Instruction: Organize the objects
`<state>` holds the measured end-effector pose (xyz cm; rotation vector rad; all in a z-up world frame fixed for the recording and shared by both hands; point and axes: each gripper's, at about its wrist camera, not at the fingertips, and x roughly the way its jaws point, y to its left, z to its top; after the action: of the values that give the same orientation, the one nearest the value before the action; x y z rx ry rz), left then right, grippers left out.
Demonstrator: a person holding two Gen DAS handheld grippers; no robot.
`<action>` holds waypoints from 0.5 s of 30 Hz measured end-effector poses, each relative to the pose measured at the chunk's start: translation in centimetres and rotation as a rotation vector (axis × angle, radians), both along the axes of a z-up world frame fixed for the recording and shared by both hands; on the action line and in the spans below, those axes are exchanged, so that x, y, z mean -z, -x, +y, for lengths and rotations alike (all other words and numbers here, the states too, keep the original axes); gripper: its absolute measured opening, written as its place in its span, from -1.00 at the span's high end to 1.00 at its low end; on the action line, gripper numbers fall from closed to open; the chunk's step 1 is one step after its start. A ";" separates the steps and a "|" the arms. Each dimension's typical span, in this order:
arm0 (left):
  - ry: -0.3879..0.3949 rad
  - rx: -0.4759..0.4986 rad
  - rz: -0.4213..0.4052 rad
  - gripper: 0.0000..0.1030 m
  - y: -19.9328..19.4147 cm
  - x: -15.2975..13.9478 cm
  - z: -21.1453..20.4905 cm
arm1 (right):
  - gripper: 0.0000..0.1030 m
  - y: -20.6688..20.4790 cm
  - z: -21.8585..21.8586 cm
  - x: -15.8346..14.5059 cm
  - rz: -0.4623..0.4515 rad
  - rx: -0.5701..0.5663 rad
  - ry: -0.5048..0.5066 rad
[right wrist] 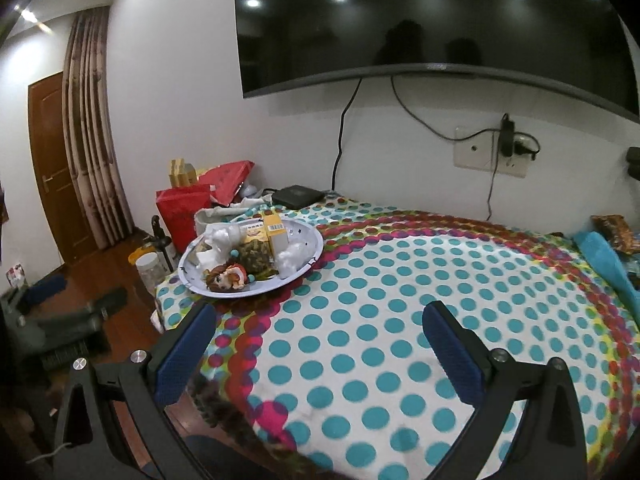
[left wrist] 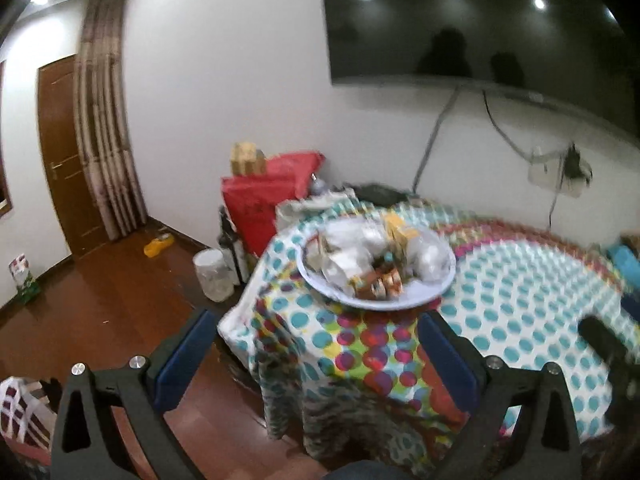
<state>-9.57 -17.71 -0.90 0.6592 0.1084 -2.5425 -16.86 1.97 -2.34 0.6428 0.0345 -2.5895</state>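
A pale round plate [left wrist: 416, 300] sits near the corner of a table under a polka-dot cloth [left wrist: 520, 304]. It is piled with white foam lumps, a yellow box and a small doll. My left gripper [left wrist: 316, 316] hangs open just short of the plate, over the cloth's draped corner, nothing between its blue pads. In the right wrist view the plate [right wrist: 314, 240] lies far left, holding the doll [right wrist: 226, 276], yellow box [right wrist: 276, 232], foam lumps [right wrist: 224, 236] and a dark bag [right wrist: 256, 256]. My right gripper [right wrist: 319, 307] is open above the cloth [right wrist: 400, 320], empty, to the right of the plate.
A black box [right wrist: 298, 194] lies at the table's back edge under a wall TV [right wrist: 400, 20], with cables and a socket [right wrist: 492, 148]. Red bags [right wrist: 184, 208] and a jar [right wrist: 150, 270] stand left of the table. A teal cloth [right wrist: 600, 256] lies at the right.
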 end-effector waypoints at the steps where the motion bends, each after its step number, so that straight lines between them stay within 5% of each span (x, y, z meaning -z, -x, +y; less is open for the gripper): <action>1: -0.001 -0.014 0.019 -1.00 -0.6 -0.7 0.0 | -1.00 -0.6 0.4 -0.2 0.004 0.000 0.003; 9: -0.078 0.068 0.101 -1.00 -3.9 -3.8 0.3 | -1.00 -5.8 1.2 -2.1 0.089 -0.038 -0.043; 15: -0.059 0.091 0.128 -1.00 -4.3 -4.8 1.6 | -1.00 -7.8 2.2 -3.1 0.143 -0.049 -0.050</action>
<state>-5.31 -16.14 3.86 0.5337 0.2031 -2.6776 -9.09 4.14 0.77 0.4667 0.1590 -2.5898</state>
